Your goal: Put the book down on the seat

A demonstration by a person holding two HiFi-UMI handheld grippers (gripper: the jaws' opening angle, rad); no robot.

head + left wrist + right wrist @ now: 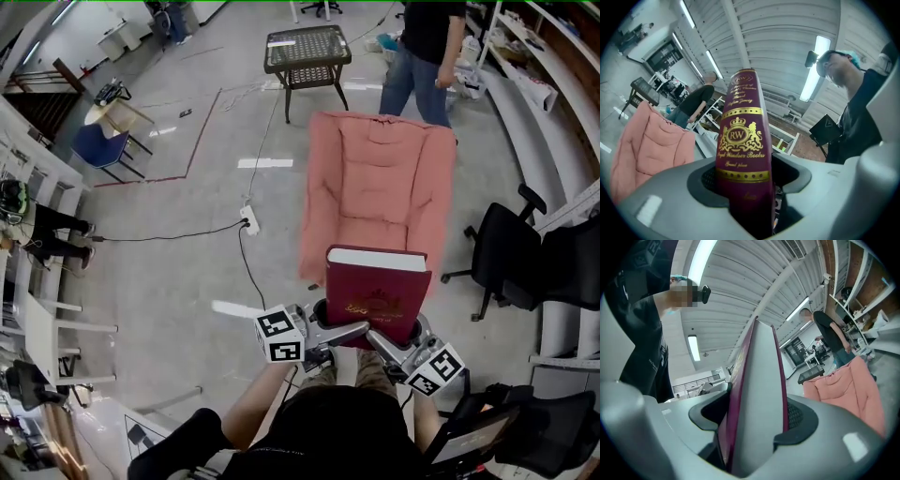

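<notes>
Left gripper [747,183]: pinching the book [375,300] across its spine end, with the gilt-stamped maroon spine standing up out of the jaws. The jaws are spread wide because the book is thick.

The book hangs in the air between my two grippers, upright, front cover facing me and page block on top. It's a hardback, so I judge it stiff, with no sag, and fairly heavy. The cover looks glossy and could slide on the pads if I tilt it too far.

Right gripper [754,420]: clamped on the opposite end, over the white fore-edge with a maroon cover on each side. The pages there can compress and give, so this is the weaker hold. The spine side is the solid place to grip, and I'd let that one carry the load.

The pink armchair's seat [373,234] is just ahead of both grippers and empty, and the book isn't on it yet. The cushion is soft, so an upright book would likely topple. Better to lay it flat.
</notes>
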